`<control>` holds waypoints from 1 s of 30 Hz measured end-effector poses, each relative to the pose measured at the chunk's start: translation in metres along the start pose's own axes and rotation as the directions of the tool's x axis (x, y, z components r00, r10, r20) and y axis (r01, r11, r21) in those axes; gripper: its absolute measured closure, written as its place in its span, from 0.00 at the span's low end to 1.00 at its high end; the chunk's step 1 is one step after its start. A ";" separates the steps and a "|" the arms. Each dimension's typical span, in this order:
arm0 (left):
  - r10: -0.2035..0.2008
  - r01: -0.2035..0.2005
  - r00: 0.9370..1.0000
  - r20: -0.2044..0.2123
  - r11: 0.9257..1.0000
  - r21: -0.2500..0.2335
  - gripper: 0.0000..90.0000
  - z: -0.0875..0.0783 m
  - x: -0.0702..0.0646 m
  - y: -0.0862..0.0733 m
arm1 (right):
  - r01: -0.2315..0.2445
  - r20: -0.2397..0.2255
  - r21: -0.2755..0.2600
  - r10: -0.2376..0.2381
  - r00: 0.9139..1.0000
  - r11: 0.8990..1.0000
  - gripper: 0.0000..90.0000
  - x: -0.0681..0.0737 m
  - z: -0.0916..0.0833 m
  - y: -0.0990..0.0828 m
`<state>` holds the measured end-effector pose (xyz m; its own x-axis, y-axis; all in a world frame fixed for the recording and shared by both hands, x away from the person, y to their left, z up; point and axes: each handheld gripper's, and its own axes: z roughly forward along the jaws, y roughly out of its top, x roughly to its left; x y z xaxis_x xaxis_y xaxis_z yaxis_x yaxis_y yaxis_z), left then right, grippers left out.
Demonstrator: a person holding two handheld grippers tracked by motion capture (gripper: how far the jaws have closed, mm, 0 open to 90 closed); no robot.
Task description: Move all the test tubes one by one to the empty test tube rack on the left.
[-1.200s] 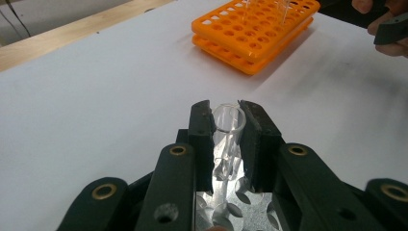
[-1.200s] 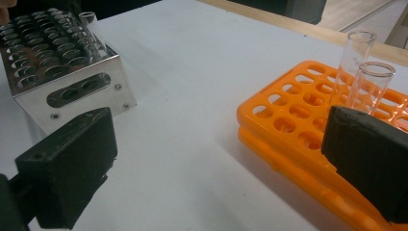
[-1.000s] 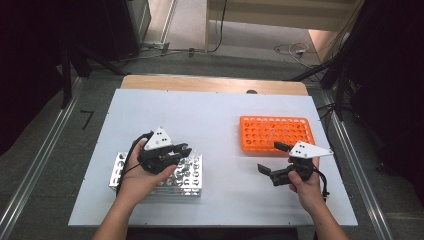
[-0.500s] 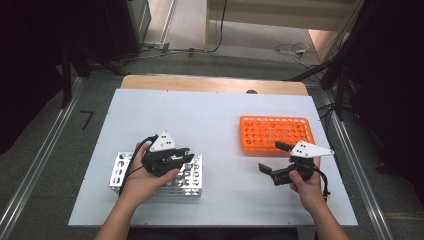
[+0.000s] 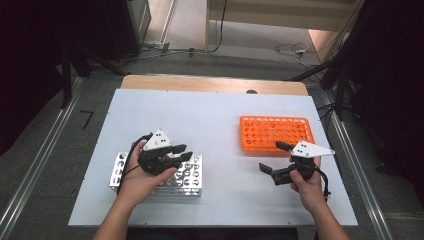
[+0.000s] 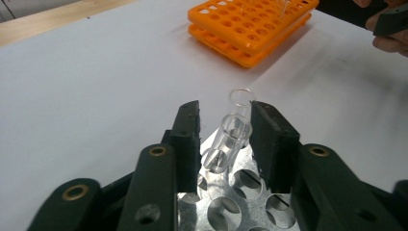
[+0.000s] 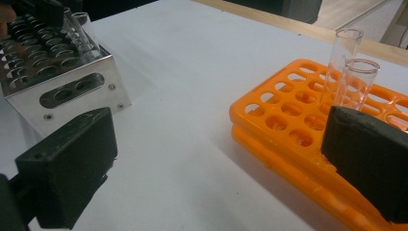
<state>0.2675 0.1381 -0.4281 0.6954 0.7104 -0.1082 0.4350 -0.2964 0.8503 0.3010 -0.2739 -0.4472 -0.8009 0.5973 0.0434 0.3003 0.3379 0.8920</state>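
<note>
**Tube transfer partly done, one tube in the left tool**

High view: the left tool (image 5: pixel 175 152) is hovering over the metal rack (image 5: pixel 192 175) near the person's edge of the white bench (image 5: pixel 210 115), while the right tool (image 5: pixel 274 159) is waiting with its jaws spread wide just on the person's side of the orange rack (image 5: pixel 275 132).

Left gripper view: a clear tube (image 6: pixel 234 132) is leaning between the jaws, its foot sitting in a hole of the metal rack below. The right jaw is touching it; the left jaw is standing a little off, so I cannot tell whether the grip is firm. The jaws have just been narrowing around it.

Right gripper view: the jaws are gaping, holding nothing. Two tubes (image 7: pixel 353 84) are already standing in the orange rack beyond the right-hand jaw, which is otherwise empty, as far as can be seen. By my judgement, the leaning tube has yet to cross over.
</note>
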 end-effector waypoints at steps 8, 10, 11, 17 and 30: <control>0.001 -0.001 1.000 0.009 1.000 0.000 0.84 0.002 -0.001 0.000 | 0.000 0.000 -0.002 0.000 1.000 1.000 0.00 0.000 0.000 0.000; -0.002 0.002 1.000 0.012 1.000 -0.015 0.81 0.001 -0.001 0.000 | -0.005 0.003 -0.002 0.005 1.000 1.000 0.00 -0.001 -0.001 0.000; -0.004 0.004 1.000 0.010 1.000 -0.023 0.75 -0.001 -0.001 0.001 | -0.005 0.004 -0.003 0.005 1.000 1.000 0.00 -0.001 -0.001 0.000; -0.010 0.015 0.999 0.048 0.995 -0.103 0.45 -0.010 -0.003 0.003 | -0.009 0.024 -0.016 0.009 1.000 1.000 0.00 -0.006 -0.004 0.001; -0.009 0.026 0.995 0.096 0.985 -0.168 0.01 -0.017 -0.009 0.008 | -0.074 0.142 -0.055 0.081 0.987 0.996 0.03 -0.040 -0.019 0.000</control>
<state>0.2552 0.1403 -0.4121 0.7431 0.6484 -0.1654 0.3503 -0.1664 0.9217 0.3234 -0.3115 -0.4405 -0.6922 0.7199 0.0509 0.3296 0.2525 0.9097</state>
